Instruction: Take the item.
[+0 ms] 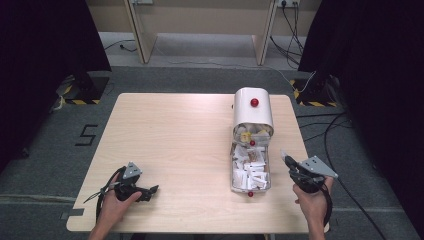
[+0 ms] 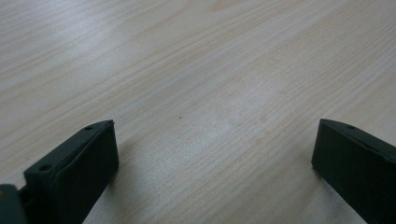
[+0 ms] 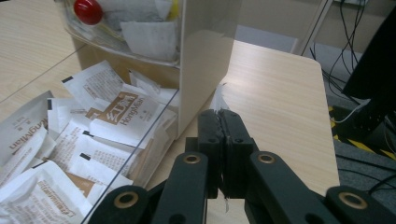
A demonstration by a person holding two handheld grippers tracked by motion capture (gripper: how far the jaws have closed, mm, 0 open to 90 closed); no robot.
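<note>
I count one clear box (image 1: 250, 150) on one table (image 1: 175, 145). It holds white sachets (image 3: 116, 121), too many to count, and I work two grippers.

A light wooden table (image 1: 175, 135) with pale grain and rounded corners stands on grey carpet. On its right half lies a clear container (image 1: 251, 150) with a white lid end and red knobs, full of small white paper sachets. The left gripper (image 1: 147, 191) rests near the front left edge.

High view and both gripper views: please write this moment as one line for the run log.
left gripper: open, low over table | right gripper: shut on white packet | beside clear packet box | box lid: raised
</note>
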